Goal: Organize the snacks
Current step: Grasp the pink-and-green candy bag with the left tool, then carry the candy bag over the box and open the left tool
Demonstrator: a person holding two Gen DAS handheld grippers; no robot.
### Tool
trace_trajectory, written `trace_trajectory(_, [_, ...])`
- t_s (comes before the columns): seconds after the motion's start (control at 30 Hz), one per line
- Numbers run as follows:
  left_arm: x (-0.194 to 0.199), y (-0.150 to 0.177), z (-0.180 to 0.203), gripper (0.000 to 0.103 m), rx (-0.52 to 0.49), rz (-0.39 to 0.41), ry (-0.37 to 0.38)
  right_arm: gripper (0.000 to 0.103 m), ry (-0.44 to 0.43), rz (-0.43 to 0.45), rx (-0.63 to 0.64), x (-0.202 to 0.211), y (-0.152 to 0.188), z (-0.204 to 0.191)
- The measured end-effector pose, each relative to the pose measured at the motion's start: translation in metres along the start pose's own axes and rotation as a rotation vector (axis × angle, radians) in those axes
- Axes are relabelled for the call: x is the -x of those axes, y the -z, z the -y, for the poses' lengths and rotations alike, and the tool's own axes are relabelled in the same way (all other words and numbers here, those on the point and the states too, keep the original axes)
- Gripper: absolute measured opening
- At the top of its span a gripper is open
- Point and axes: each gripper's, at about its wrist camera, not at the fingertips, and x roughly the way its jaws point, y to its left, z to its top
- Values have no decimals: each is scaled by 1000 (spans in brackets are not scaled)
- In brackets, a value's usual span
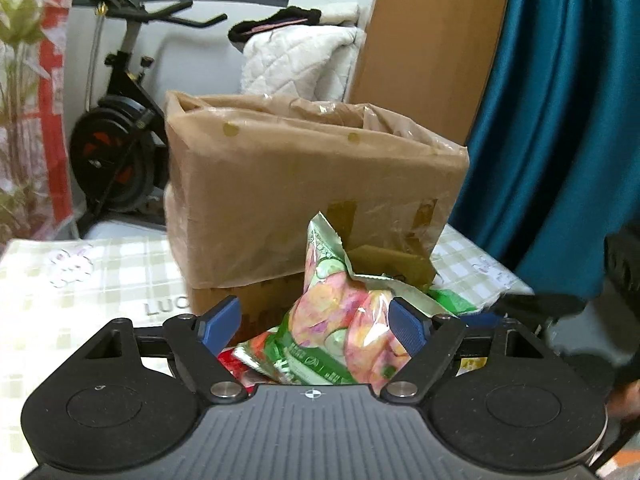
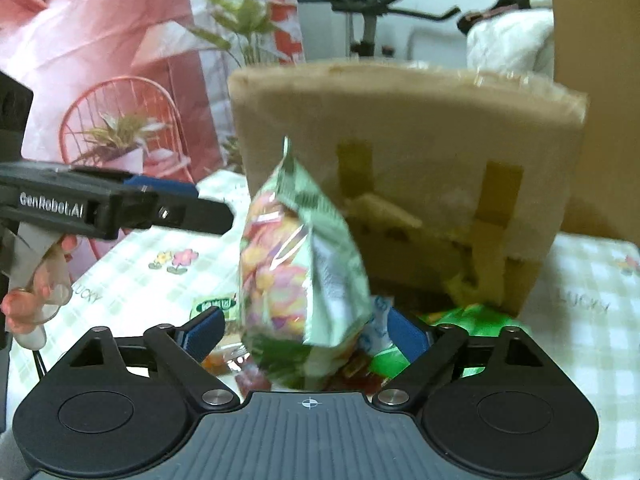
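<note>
A green snack bag with pink and orange pieces point(image 1: 340, 312) stands upright between my left gripper's point(image 1: 316, 324) open blue fingers; only the right pad may touch it. In the right wrist view the same kind of bag point(image 2: 296, 264) is blurred, tilted in the air between my right gripper's point(image 2: 308, 332) open fingers. More snack packets point(image 2: 460, 320) lie on the table in front of a plastic-wrapped cardboard box point(image 1: 304, 196), which also shows in the right wrist view point(image 2: 408, 152). The left gripper's body point(image 2: 112, 208) enters from the left there.
The table carries a checked cloth point(image 1: 80, 280) with flower prints. An exercise bike point(image 1: 120, 128), a teal curtain point(image 1: 560, 100) and a white quilt point(image 1: 304, 60) stand behind. A pink poster and plants point(image 2: 120, 80) fill the left background.
</note>
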Motion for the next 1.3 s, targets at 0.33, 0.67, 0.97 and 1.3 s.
trace_trajectory(0.33, [-48,5,-13,77,67,-48,198,71,42,-8,-3,-21,5,-8])
trace_trajectory(0.67, [4,-7,8,57,5,52,228,46,-15,27,81,18,-14,-6])
trace_trajectory(0.97, [81,-65,49,57,-79,312,170,46,-97,146,197,98,-102,-7])
trace_trajectory(1.3, [58,-138,58,61,-85,455,118,46,46,318,462,117,-199,-3])
